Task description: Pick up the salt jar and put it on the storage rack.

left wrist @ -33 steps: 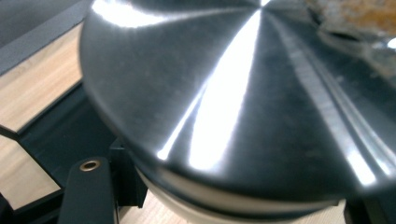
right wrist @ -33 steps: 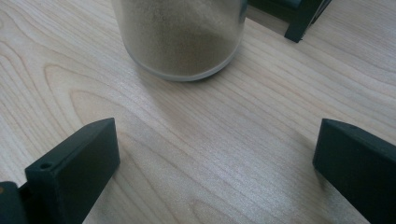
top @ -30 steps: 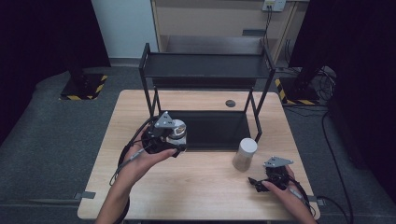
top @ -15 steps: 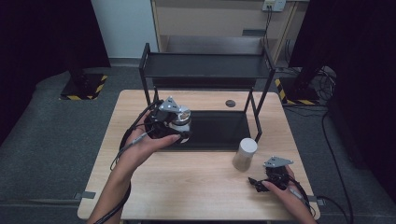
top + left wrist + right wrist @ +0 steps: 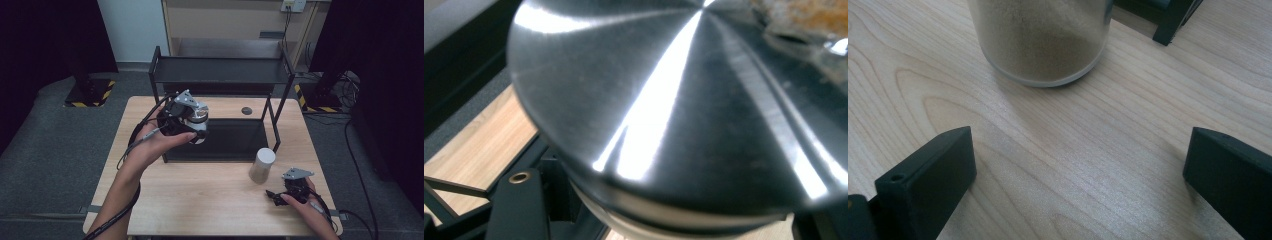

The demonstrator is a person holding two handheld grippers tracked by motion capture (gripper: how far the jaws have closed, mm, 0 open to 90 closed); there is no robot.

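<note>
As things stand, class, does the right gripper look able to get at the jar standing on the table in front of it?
Probably yes. The right gripper rests open on the table, jaws wide apart and aimed at the jar, with bare wood between them.

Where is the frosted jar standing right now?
In the high view the frosted jar stands on the table right of centre, by the black rack's front right leg, just ahead of the right gripper.

We held a steel-lidded jar (image 5: 199, 122) clamped in our left gripper (image 5: 192, 125) above the counter (image 5: 200, 200), before the black shelf rack (image 5: 220, 70), our right gripper (image 5: 275, 196) wide apart near a frosted jar (image 5: 261, 165).
</note>
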